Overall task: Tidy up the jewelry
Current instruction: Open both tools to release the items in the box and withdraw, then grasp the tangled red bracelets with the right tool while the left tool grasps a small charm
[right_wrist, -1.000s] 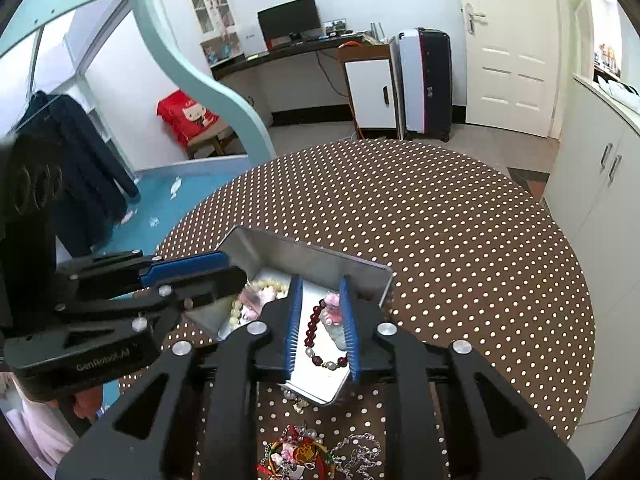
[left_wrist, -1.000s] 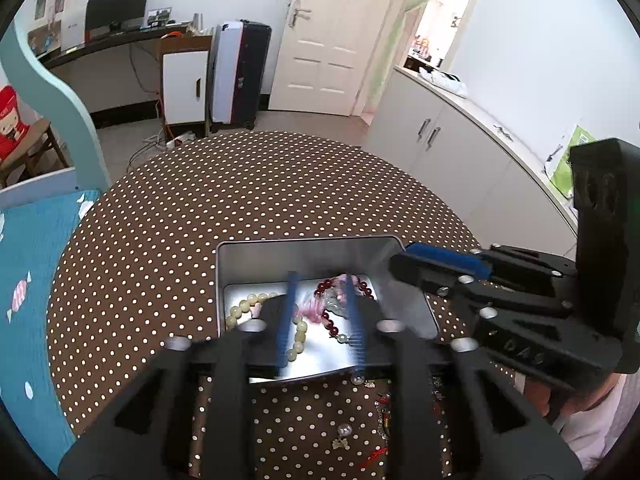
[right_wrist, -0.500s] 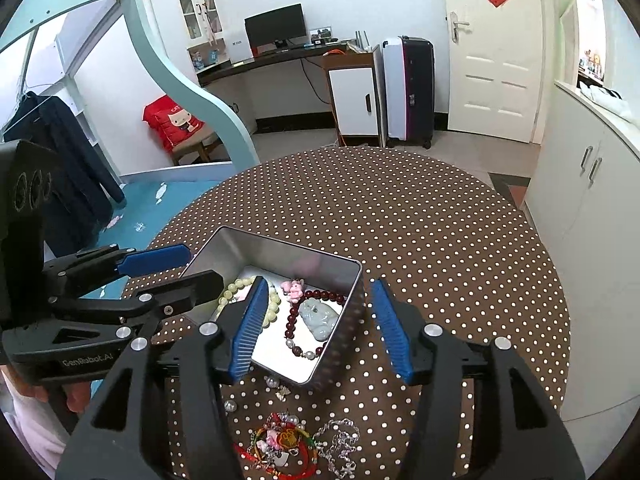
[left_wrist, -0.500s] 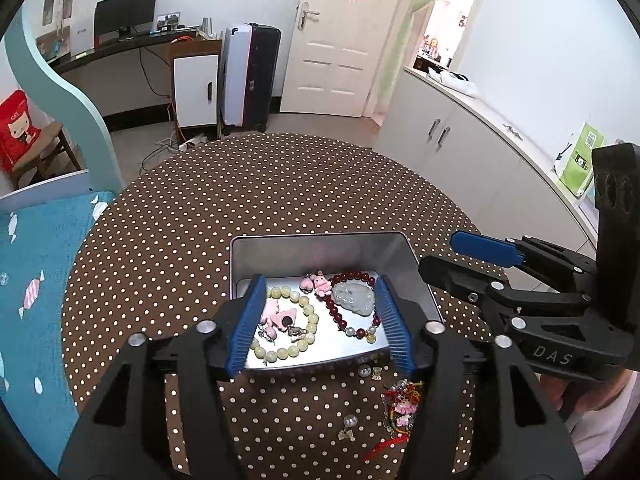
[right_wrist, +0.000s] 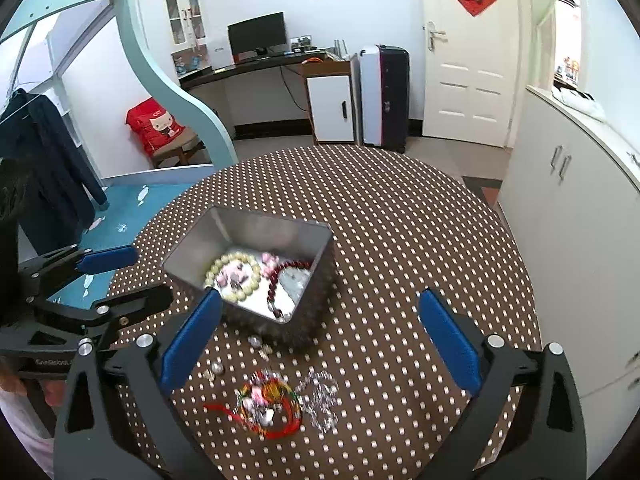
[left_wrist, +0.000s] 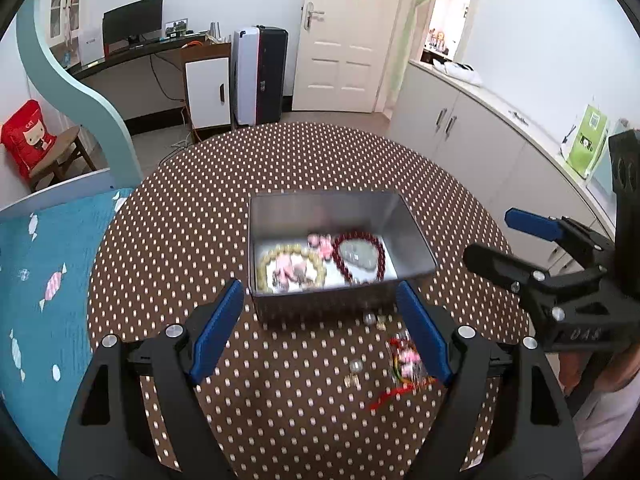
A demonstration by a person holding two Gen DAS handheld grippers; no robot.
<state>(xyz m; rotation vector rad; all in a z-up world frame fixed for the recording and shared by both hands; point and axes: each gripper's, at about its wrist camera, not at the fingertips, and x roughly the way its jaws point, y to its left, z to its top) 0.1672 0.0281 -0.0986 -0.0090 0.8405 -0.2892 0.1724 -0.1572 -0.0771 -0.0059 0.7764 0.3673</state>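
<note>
1. While both claws were hanging close over the tin a second ago, nearly closed among the beads, they are now standing wide apart and pulled back toward the person, which means the pieces they were carrying are resting inside and both claws are free.

2. Left gripper is spreading its blue pads far apart, gripping nothing and touching nothing; it is hovering over the dotted tablecloth just short of the near wall of the metal tin.

3. Right gripper is likewise gaping wide and holding nothing, with its left pad appearing to overlap the tin's near corner in view, though I cannot tell whether it is touching.

4. Inside the tin, a pale green bead bracelet is lying beside a dark red bead bracelet, which is ringing a pale jade-like pendant; small pink charms are sitting between and within them.

5. Outside the tin, nearer the person, a tangle of red and multicoloured cord jewellery is lying just beside a silvery chain heap, with a few loose silver beads and small charms scattered between these and the tin.

6. Judging from this, the sorting is roughly half done, and the right claw is sitting best placed for the cord tangle directly beneath it; thin cords and chain may snag or trail when lifted.
</note>
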